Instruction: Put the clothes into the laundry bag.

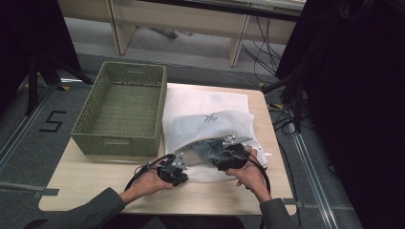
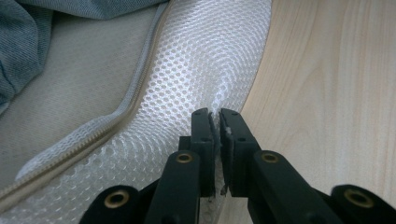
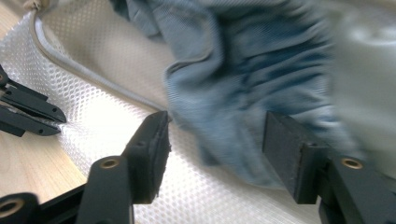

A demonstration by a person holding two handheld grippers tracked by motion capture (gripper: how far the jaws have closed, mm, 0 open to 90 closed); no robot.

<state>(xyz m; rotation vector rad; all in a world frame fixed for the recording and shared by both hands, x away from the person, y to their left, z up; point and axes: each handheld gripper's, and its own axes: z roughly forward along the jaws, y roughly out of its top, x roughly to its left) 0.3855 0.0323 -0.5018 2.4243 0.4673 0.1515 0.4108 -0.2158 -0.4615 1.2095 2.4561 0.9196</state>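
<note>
A: Where is the mesh laundry bag (image 1: 210, 124) sitting?

B: In the high view it lies at the centre of the frame on the wooden table (image 1: 86, 186), just right of the green woven basket (image 1: 122, 109). Its zipped mouth faces the lower edge of the frame and gapes open.

A: And the denim garment (image 1: 210, 149)?

B: It is bunched in that opening, lower centre of the high view. In the right gripper view it fills the upper middle of the frame, partly blurred.

A: What is the left gripper (image 2: 215, 135) doing?

B: Its jaws are pressed together on the bag's white mesh edge, at the lower centre of the left gripper view, right where the mesh meets the bare wood. The zipper (image 2: 116, 109) runs off toward the lower left of that frame.

A: And the right gripper (image 3: 217, 144)?

B: Its jaws stand wide apart, with a fold of the denim lying between them. The pads do not press on it. In the high view this gripper sits at the bag's mouth, just right of centre.
</note>
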